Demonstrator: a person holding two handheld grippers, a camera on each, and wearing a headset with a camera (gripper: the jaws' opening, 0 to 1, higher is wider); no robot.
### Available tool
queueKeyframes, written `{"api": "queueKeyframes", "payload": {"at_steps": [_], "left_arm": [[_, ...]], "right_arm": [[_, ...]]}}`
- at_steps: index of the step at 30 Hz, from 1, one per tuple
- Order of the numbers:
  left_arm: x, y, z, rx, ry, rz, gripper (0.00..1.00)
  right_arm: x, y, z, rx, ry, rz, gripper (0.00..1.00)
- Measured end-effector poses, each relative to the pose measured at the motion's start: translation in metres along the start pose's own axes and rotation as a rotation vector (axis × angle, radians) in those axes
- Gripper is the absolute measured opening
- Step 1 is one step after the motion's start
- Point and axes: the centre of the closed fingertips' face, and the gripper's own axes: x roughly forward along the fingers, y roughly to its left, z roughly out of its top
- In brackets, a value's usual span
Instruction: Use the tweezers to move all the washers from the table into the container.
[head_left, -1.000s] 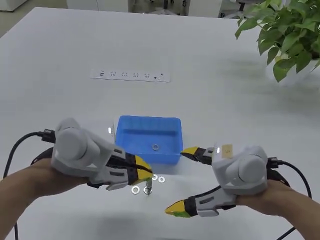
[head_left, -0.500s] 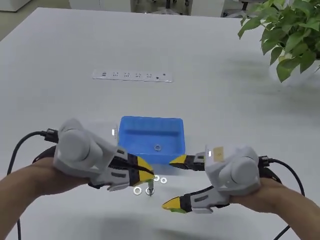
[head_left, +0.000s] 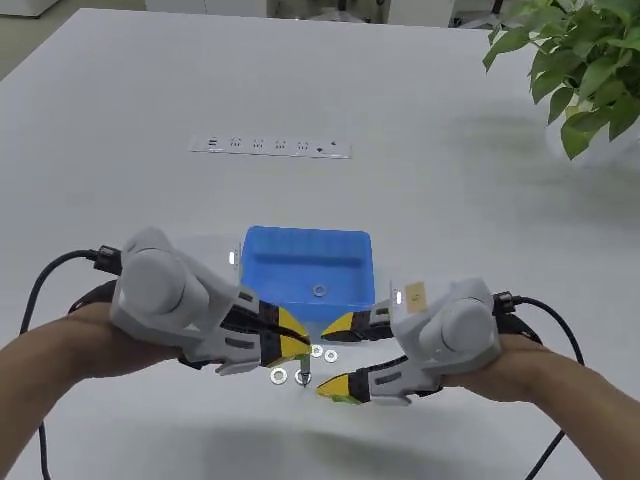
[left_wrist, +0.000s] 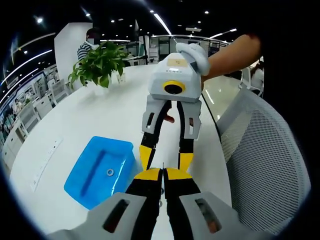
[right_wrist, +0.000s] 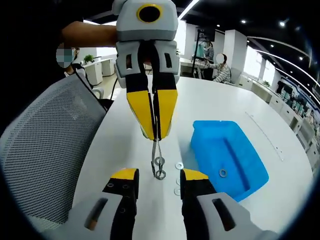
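Left claw (right_wrist: 156, 131) clamps the tweezers (right_wrist: 155, 152), tips at a washer (right_wrist: 160, 174) on the table (right_wrist: 117, 142). Right claw (head_left: 334, 357) stands apart.

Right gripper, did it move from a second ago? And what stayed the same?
Yes. The right gripper, jaws open, slid in toward the left gripper and the loose washers. Nothing was picked up or dropped. The left gripper stayed shut on the tweezers, tips down by the washers, and one washer still lies in the blue container.
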Motion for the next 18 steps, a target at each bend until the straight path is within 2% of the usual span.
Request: {"api": "queueKeyframes", "payload": {"at_steps": [10, 18], "left_arm": [[0.0, -0.001, 0.001, 0.017, 0.005, -0.013, 0.05], [0.0, -0.001, 0.001, 0.025, 0.007, -0.023, 0.05]], "right_arm": [[0.014, 0.005, 0.001, -0.078, 0.036, 0.057, 0.23], [0.019, 0.006, 0.002, -0.113, 0.052, 0.069, 0.13]]}}
